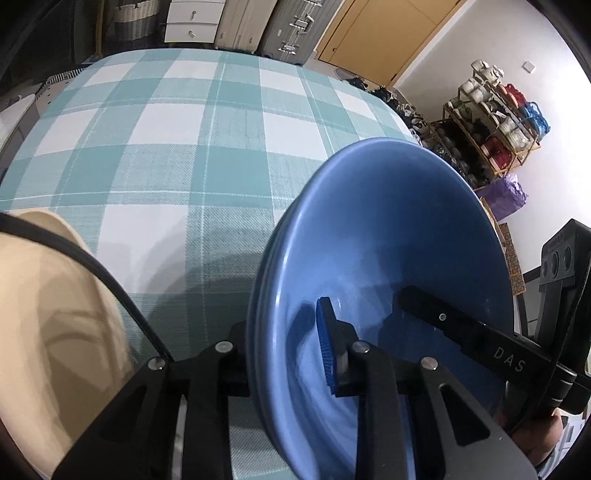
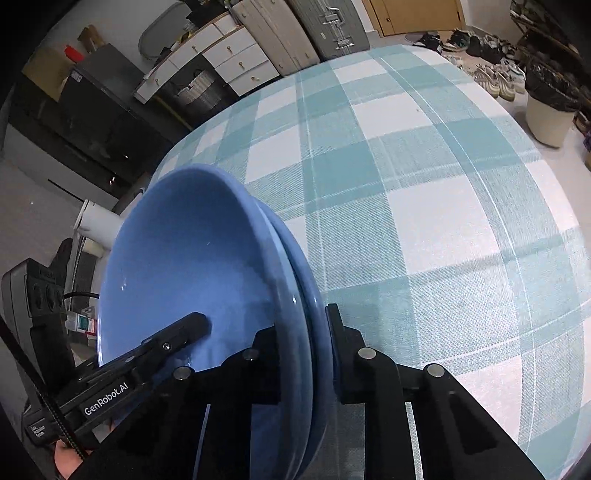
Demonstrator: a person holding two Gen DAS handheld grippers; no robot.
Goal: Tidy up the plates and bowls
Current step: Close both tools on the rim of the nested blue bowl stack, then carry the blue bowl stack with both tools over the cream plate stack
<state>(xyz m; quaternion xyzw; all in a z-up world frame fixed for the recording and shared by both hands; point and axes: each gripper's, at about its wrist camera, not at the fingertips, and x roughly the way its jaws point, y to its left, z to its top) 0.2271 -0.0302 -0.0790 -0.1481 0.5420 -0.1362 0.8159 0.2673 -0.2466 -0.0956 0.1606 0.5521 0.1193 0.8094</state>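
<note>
Teal-and-white checked tablecloth [image 1: 177, 147] covers the table, with broad bare cloth ahead of both claws up to the far edge; beyond it stand white drawers [image 2: 236, 59], suitcases [image 1: 288, 26] and a yellow door [image 1: 373, 33]

Containers: two blue bowls [image 1: 388, 229], nested one inside the other, double rim visible at the side; the upper one holds nothing but the claw fingers reaching in. A cream bowl [image 1: 48, 314] sits to the left of the left claw, apart from the blue stack, its inside not legible. A white bin [image 2: 550, 114] with a dark liner stands on the floor, far right of the right claw

Left claw [image 1: 284, 343]: clamped on the near left rim of the blue stack, blue-padded finger [image 1: 327, 343] inside the bowl, the other finger outside the wall

Right claw [image 2: 303, 343]: clamped on the opposite rim, one finger inside, one outside against the lower bowl's wall. Each claw's finger shows in the other's view, resting inside the bowl

Room: open cloth ahead and to the right of the right claw; table edge near the left claw's far right side, with a rack of shoes [image 1: 495, 114] beyond

Pose: both claws angled steeply downward, facing each other across the stack; part of a hand [image 2: 66, 461] shows behind the left tool
</note>
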